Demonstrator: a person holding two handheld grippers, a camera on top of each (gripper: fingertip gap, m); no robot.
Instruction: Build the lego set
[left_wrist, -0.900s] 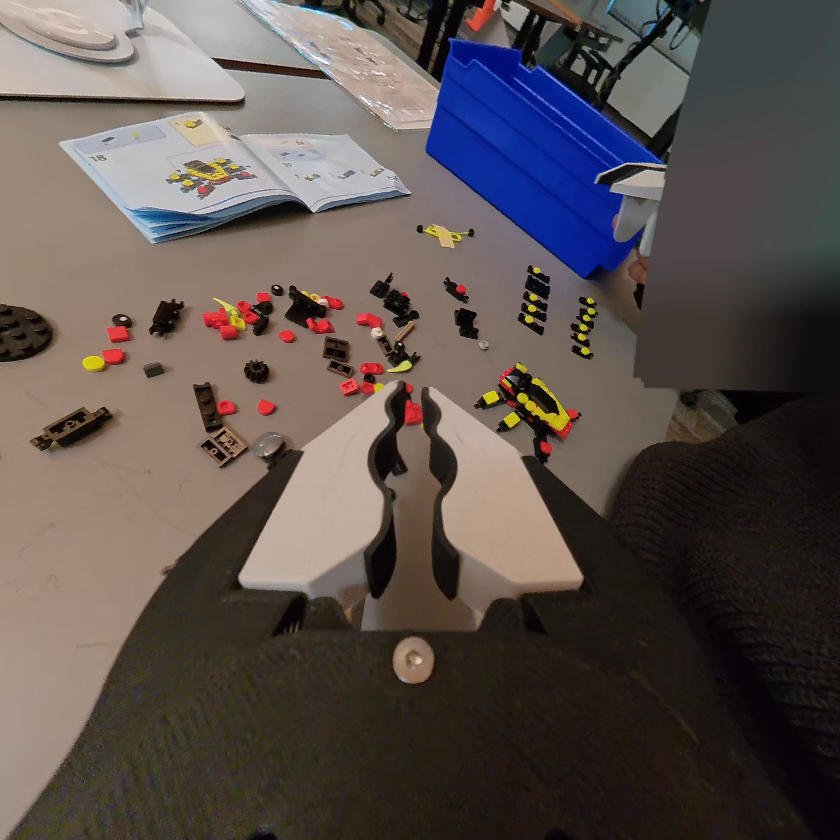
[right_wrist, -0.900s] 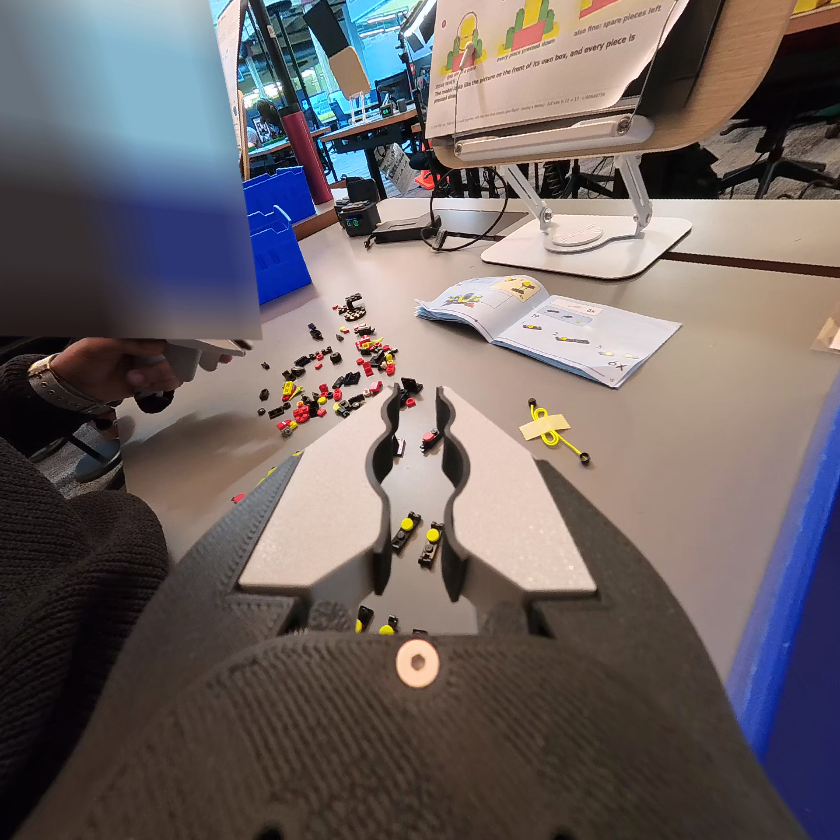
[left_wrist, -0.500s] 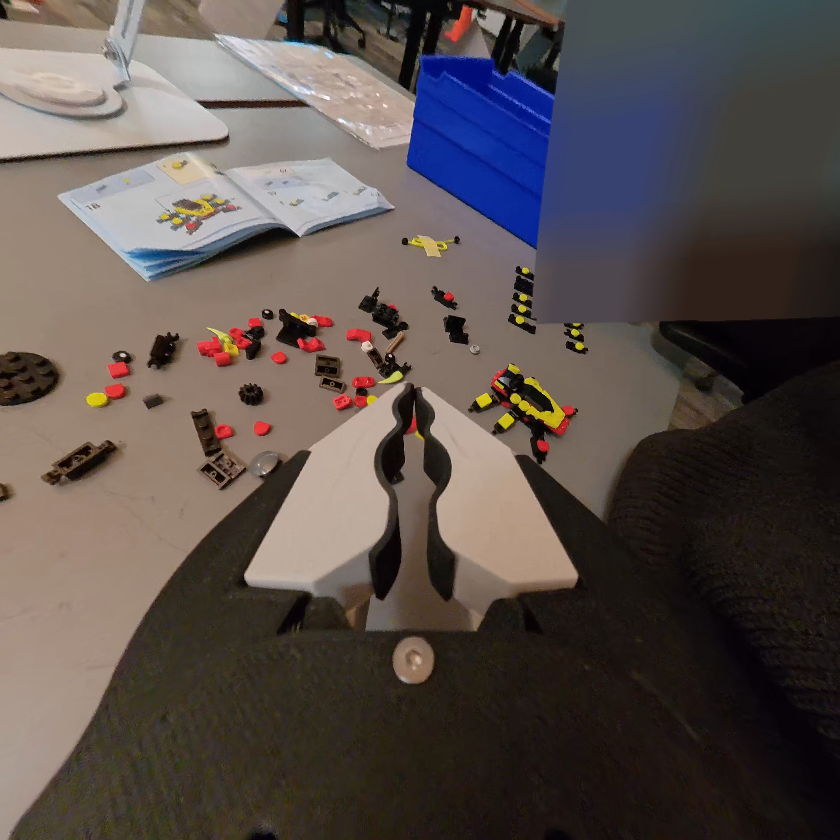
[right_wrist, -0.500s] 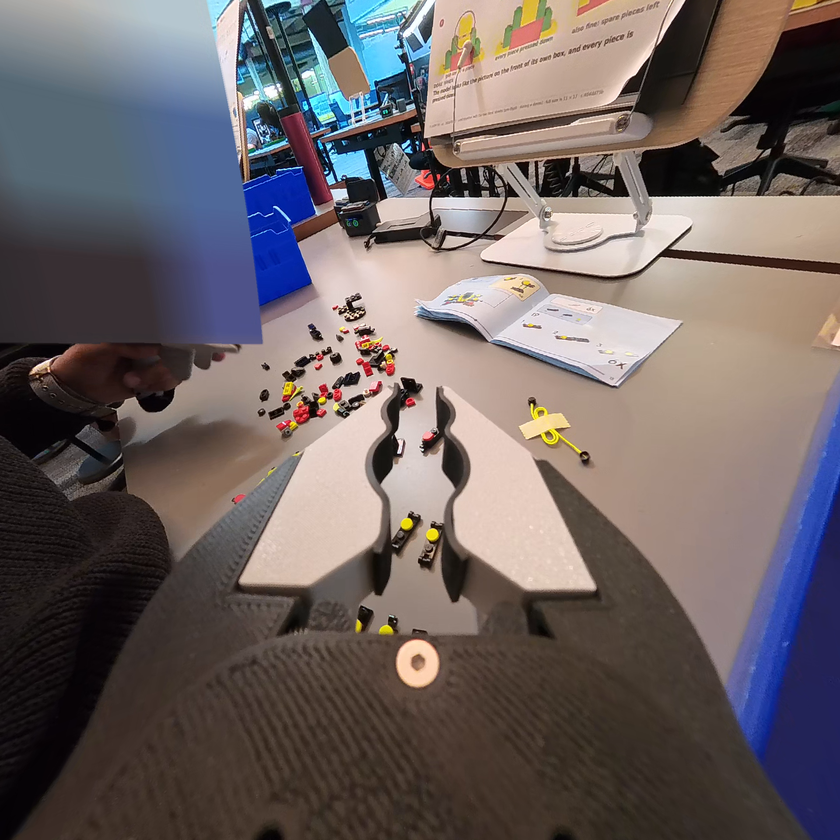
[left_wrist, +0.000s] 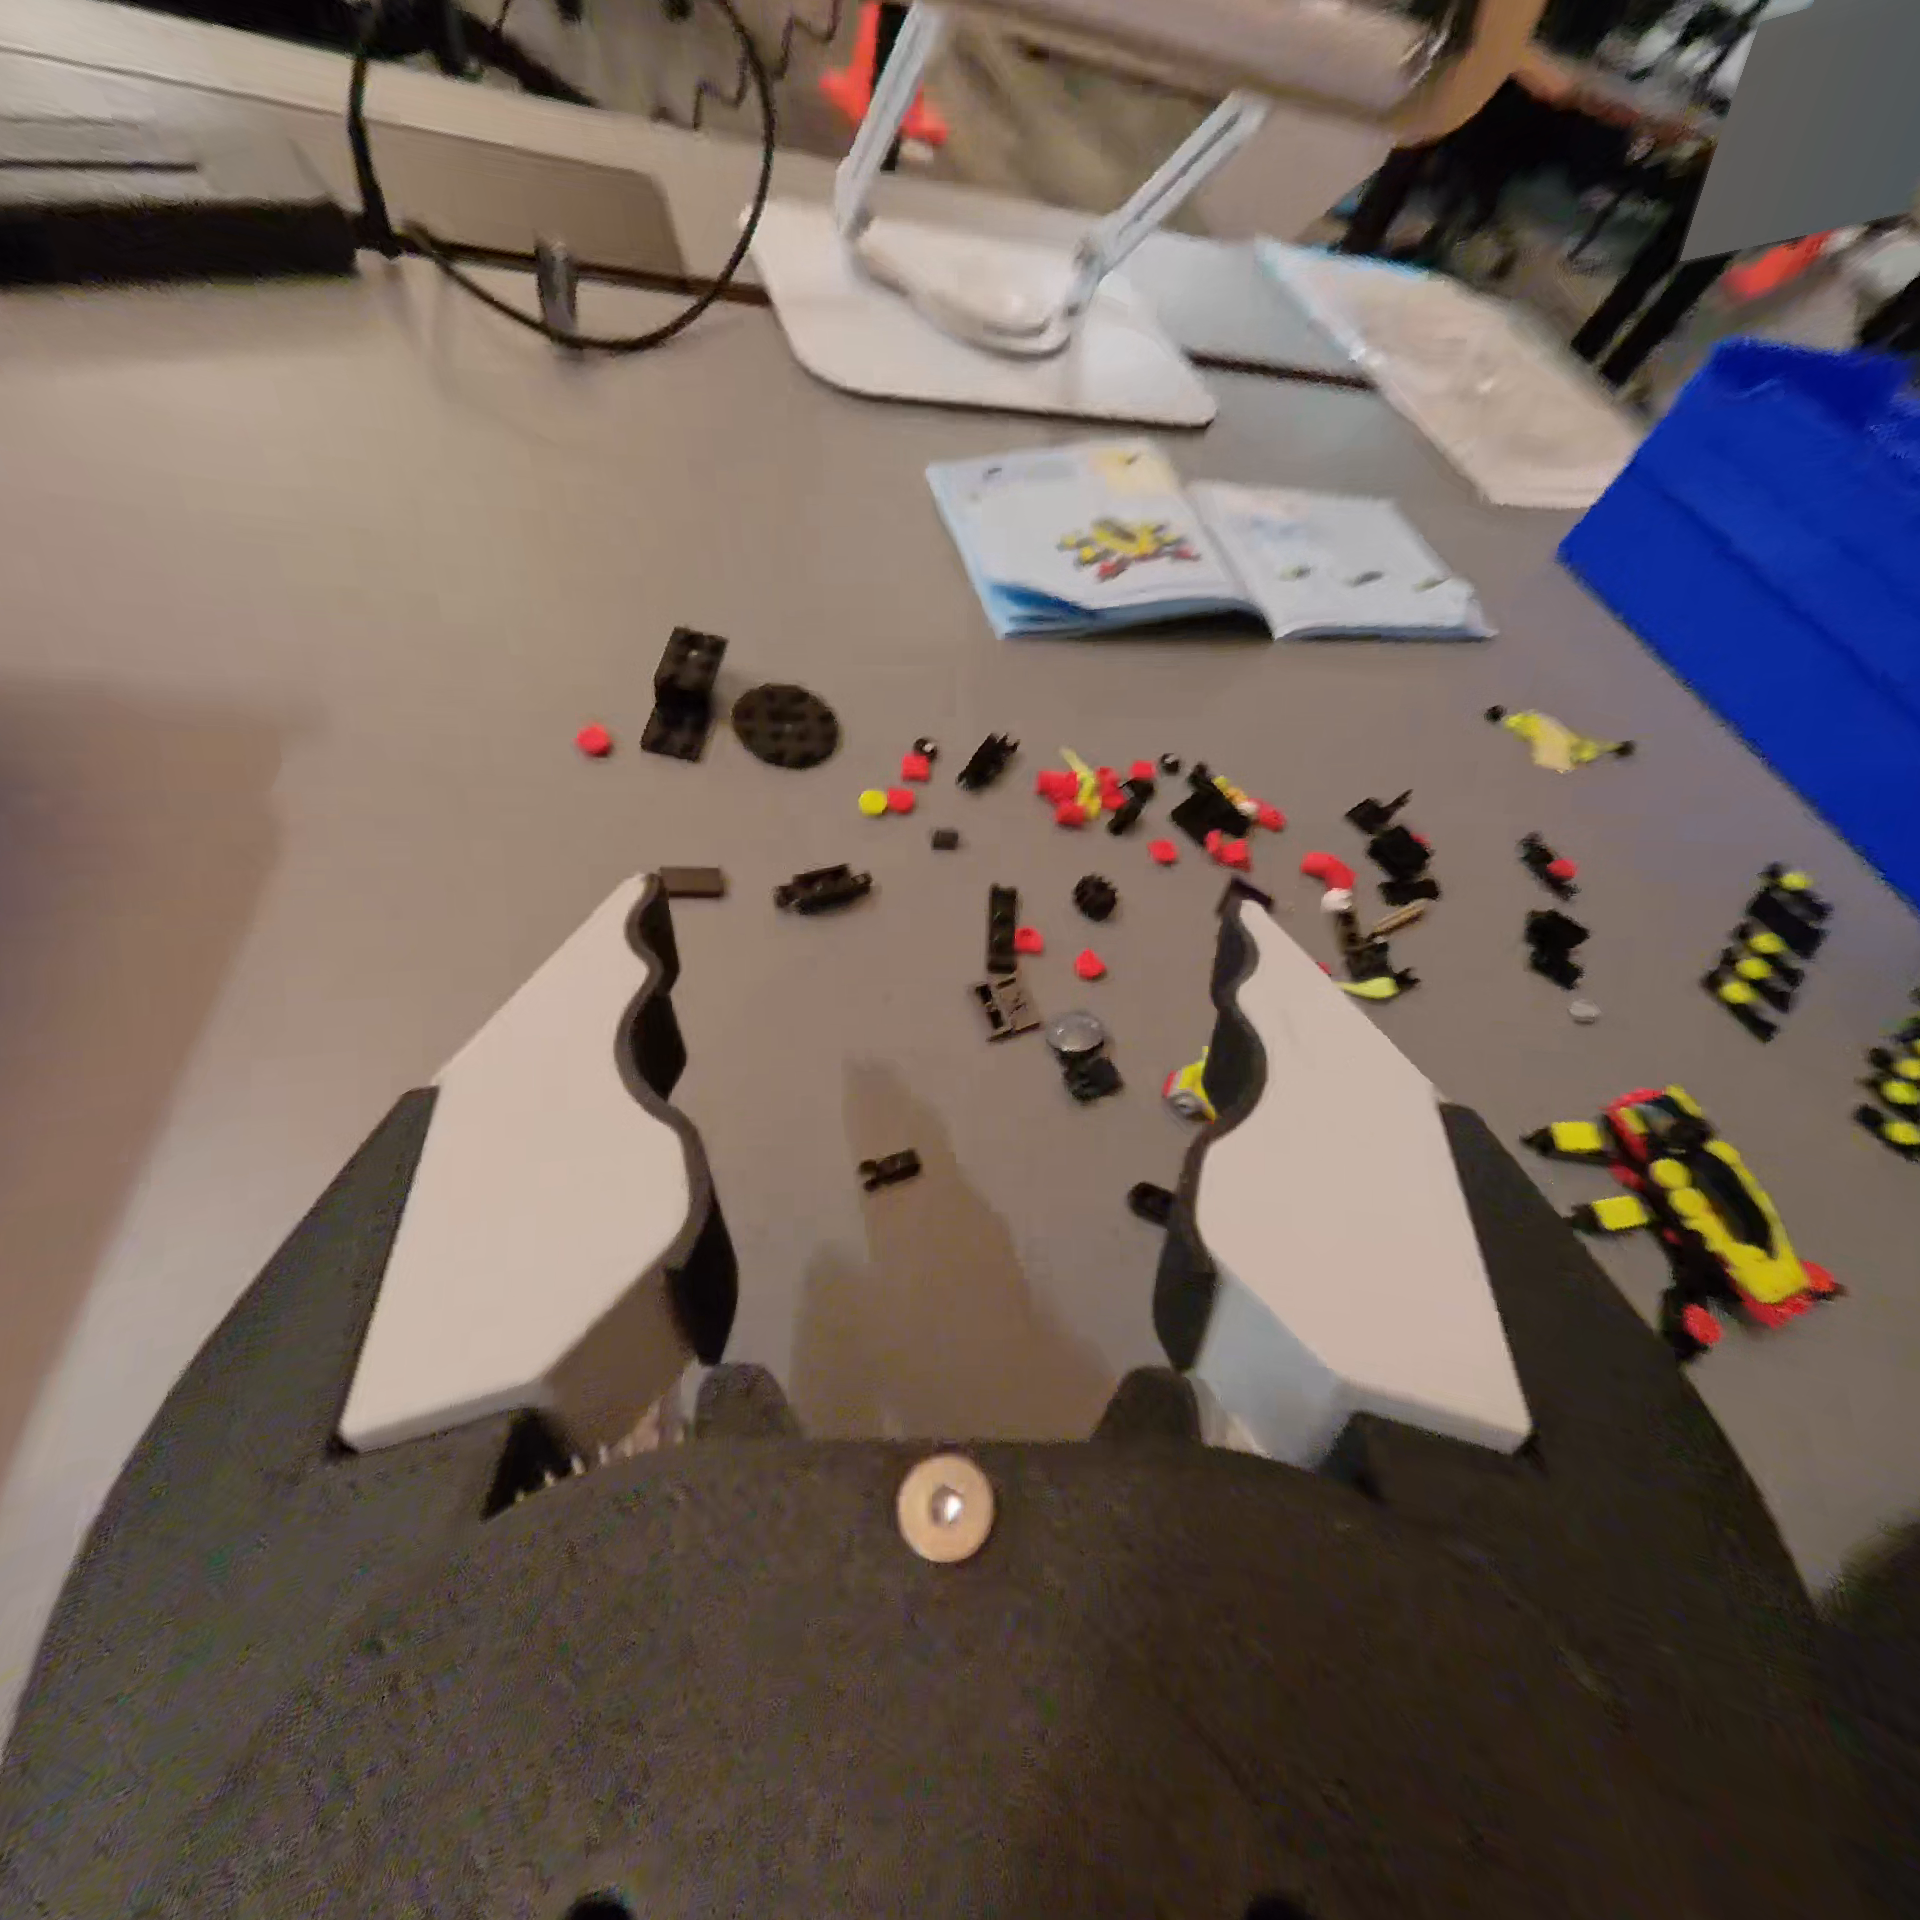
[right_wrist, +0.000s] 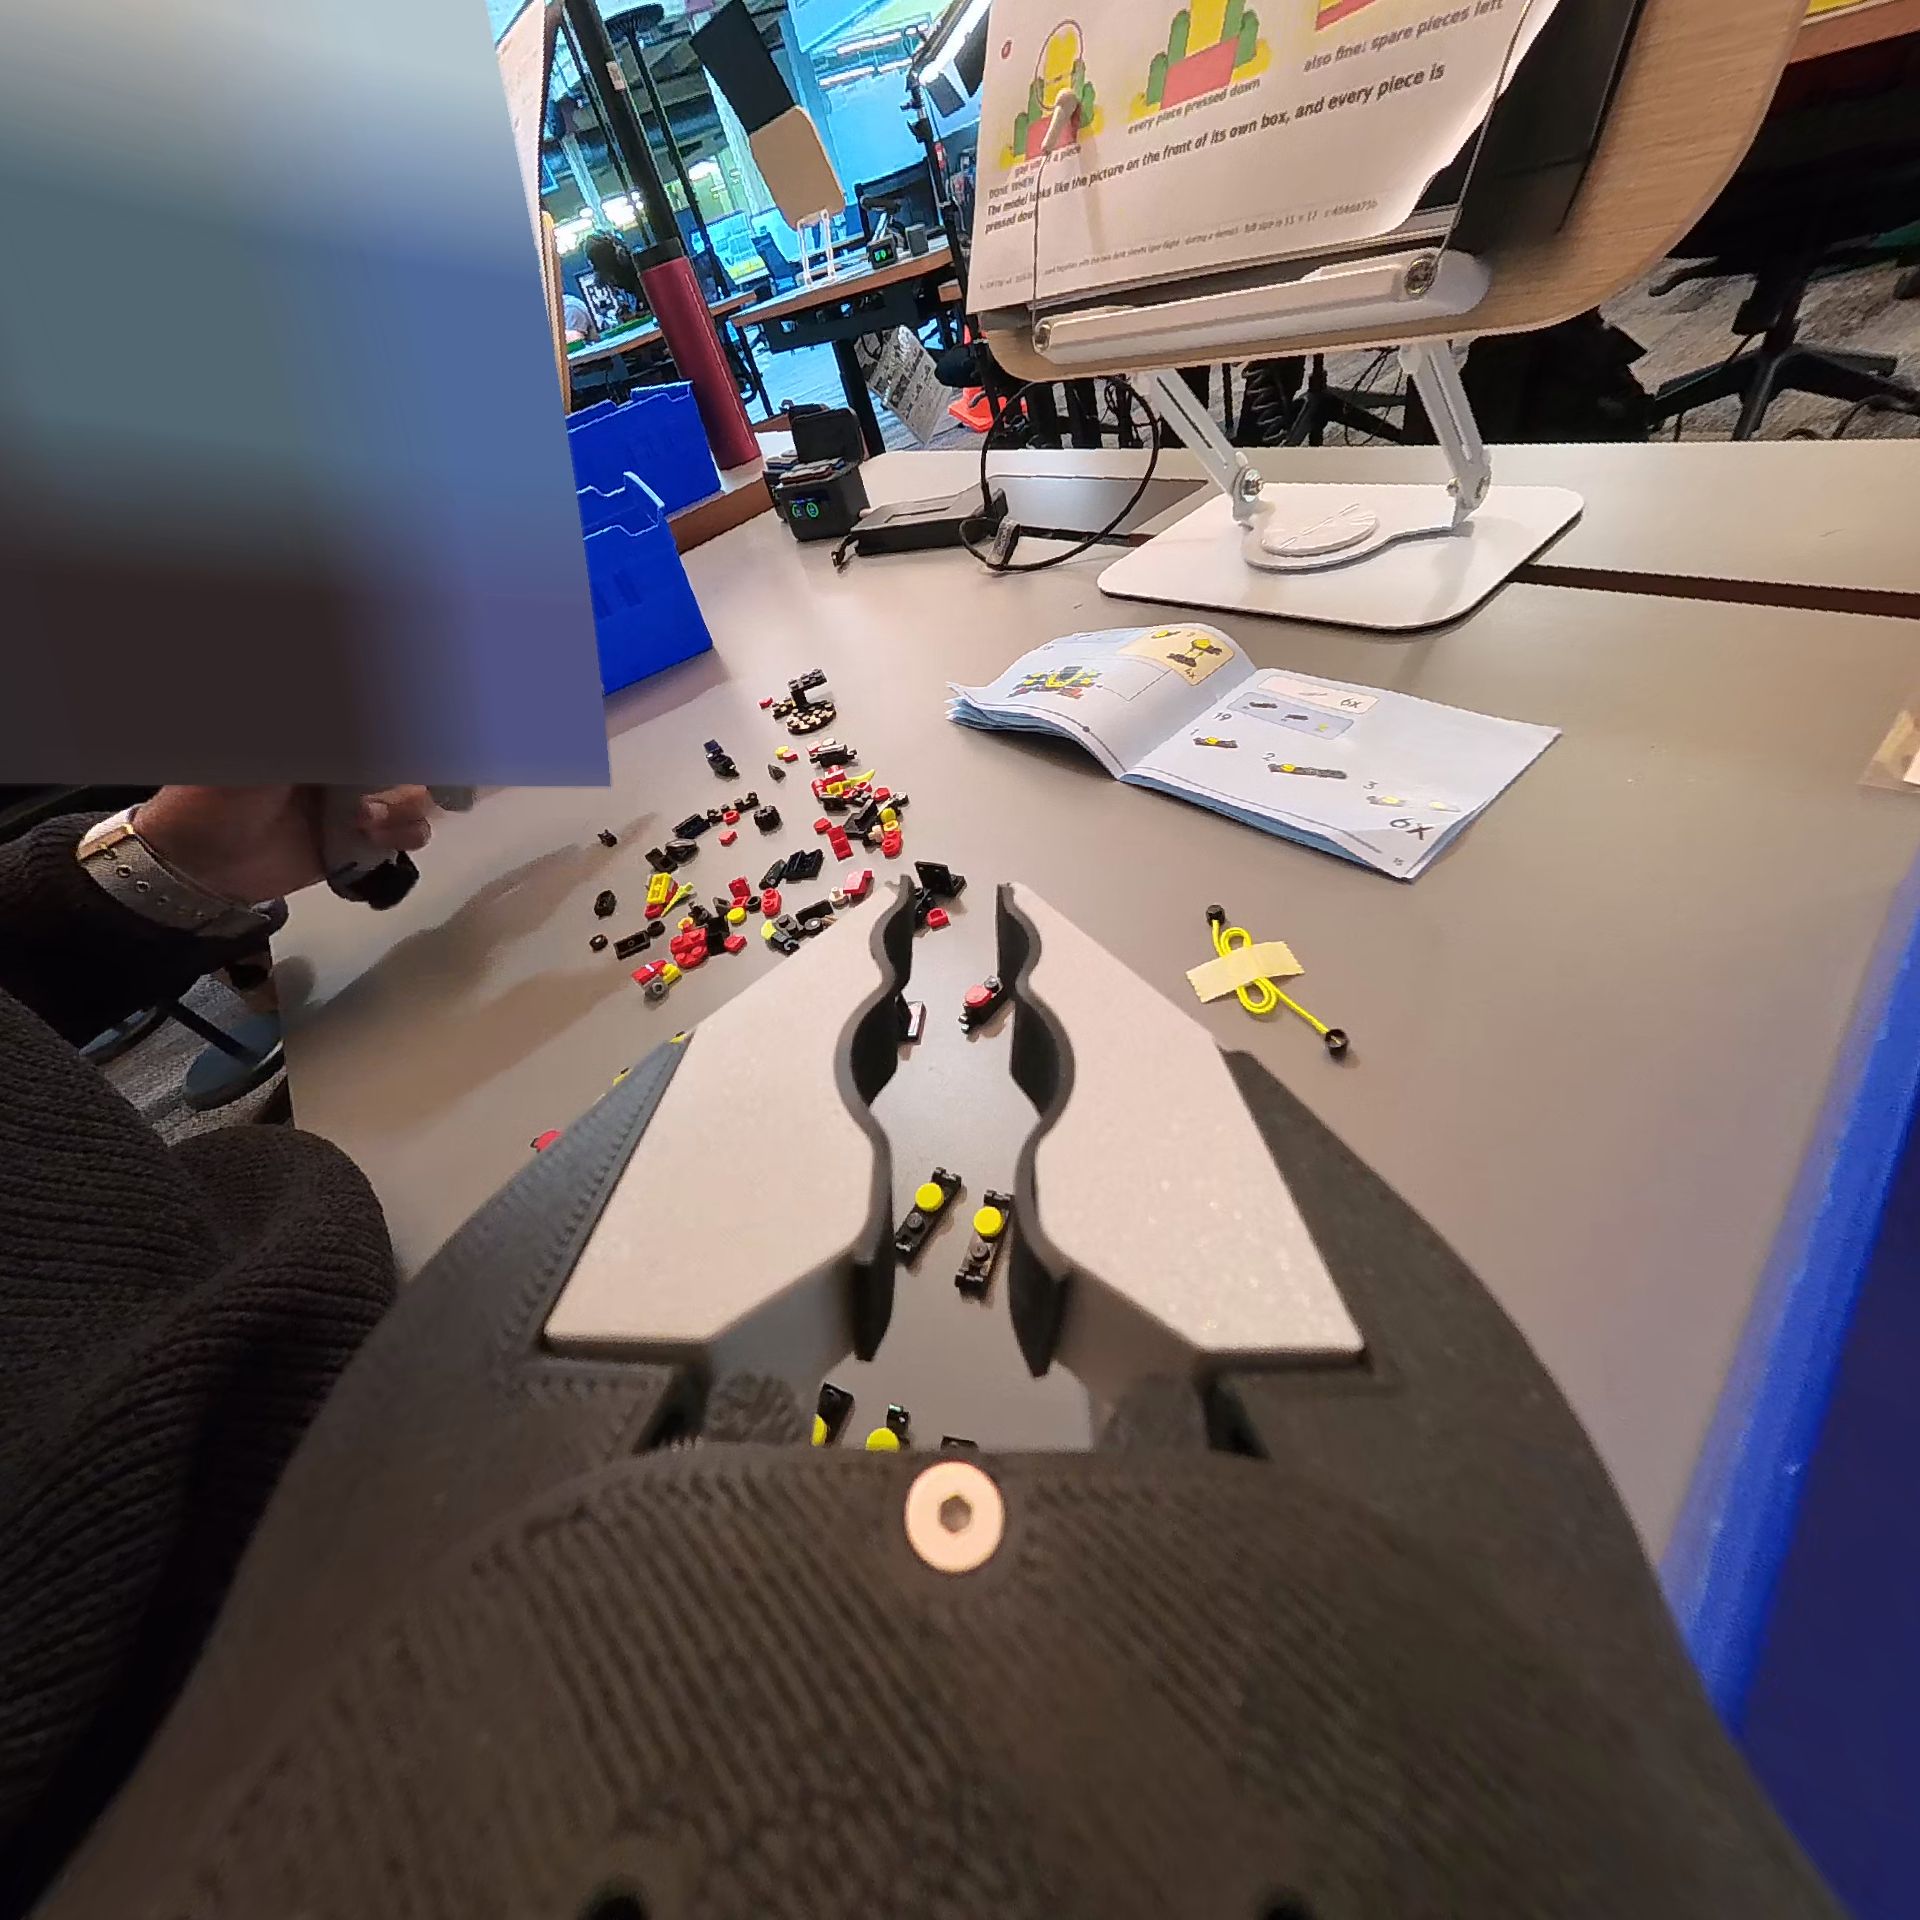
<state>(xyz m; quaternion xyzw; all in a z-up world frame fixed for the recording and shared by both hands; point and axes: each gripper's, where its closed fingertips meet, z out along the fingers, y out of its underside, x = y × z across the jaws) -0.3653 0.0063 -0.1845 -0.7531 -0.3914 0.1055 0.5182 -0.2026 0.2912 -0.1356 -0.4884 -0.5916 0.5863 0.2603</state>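
Lying scattered across the grey surface (left_wrist: 312, 540) are the loose lego pieces (left_wrist: 1091, 831), black, red and yellow, and the part-built yellow, black and red model (left_wrist: 1704, 1205) sits apart from them near the surface's front edge. My left fingers (left_wrist: 940, 894) are spread wide and hold nothing; between them, below, I see a small black clip piece (left_wrist: 889, 1168), a round grey piece on a black base (left_wrist: 1076, 1039) and a few red studs. A round black plate (left_wrist: 785, 724) and an upright black bracket (left_wrist: 683, 693) stand just beside each other at the far side of the scatter. My right fingers (right_wrist: 951, 894) are apart by a narrow gap, gripping nothing; two black strips with yellow studs (right_wrist: 951, 1226) lie side by side on the surface in that gap, and a small red and black piece (right_wrist: 979, 1000) lies farther along it. A yellow string with a strip of tape over it (right_wrist: 1252, 971) rests alone between my right fingers and the open instruction booklet (right_wrist: 1262, 743). Beyond the booklet stands a white stand (right_wrist: 1340, 551) carrying a printed sheet. A blue bin (left_wrist: 1766, 582) occupies the surface's right edge. In the right wrist view, a hand (right_wrist: 270, 842) with a wristwatch and dark knitted sleeve is at the surface's left edge.
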